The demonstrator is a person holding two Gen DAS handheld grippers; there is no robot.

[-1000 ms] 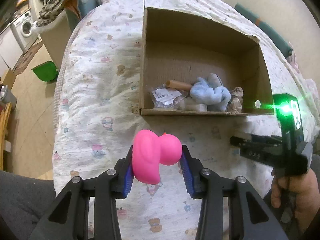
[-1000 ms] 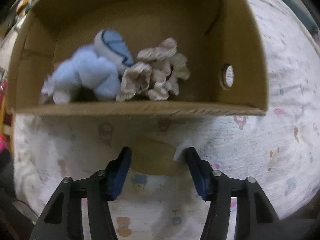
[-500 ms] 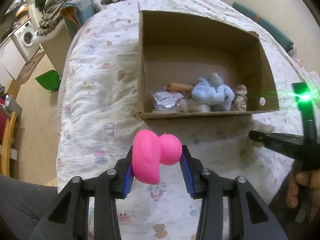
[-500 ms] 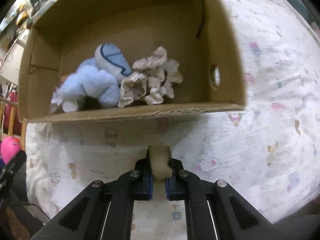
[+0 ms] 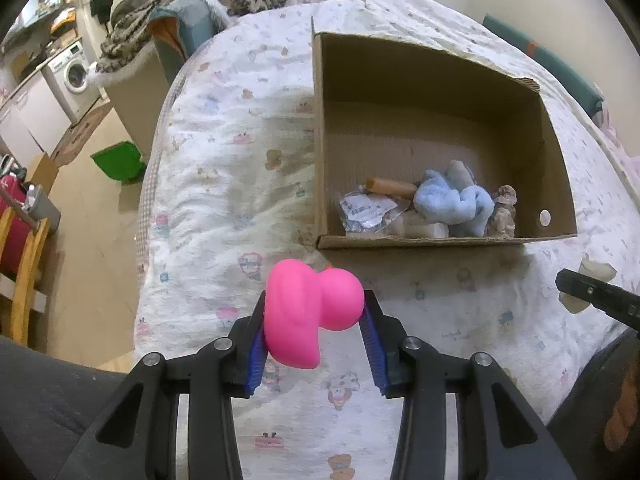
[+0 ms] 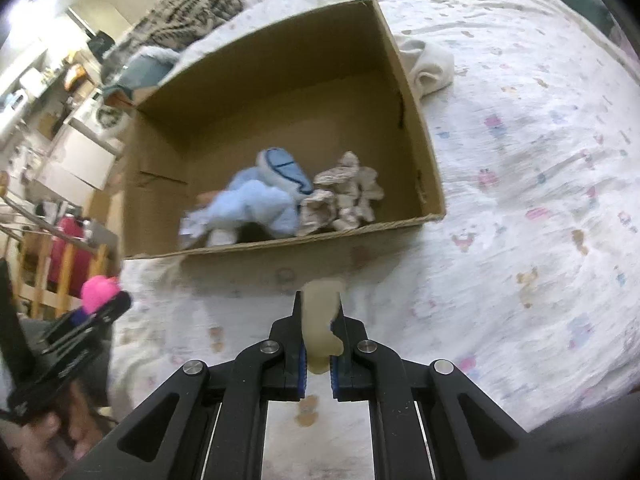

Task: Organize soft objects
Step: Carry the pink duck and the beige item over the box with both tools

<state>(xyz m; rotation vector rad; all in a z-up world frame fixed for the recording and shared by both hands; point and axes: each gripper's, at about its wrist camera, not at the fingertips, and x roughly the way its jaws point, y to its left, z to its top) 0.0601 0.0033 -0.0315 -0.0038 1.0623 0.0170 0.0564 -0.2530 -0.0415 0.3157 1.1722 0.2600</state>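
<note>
The left gripper [image 5: 314, 328] was clamped on a pink rubber duck [image 5: 310, 316], held above the patterned bedsheet [image 5: 224, 208] just short of the cardboard box [image 5: 440, 240]. The right gripper [image 6: 319, 316] was pinched narrow on a cream soft toy [image 6: 320, 320] (its shape was blurred). Inside the box lay a light-blue plush [image 6: 260, 200] touching a beige crumpled cloth [image 6: 344, 196].

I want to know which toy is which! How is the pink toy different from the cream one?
The pink toy is bright and plump, bulging wide between the left hand-held gripper pads. The cream toy is pale and slim, pinched in the nearly closed right hand-held gripper. Both are held above the bedsheet, short of the cardboard box.
</note>
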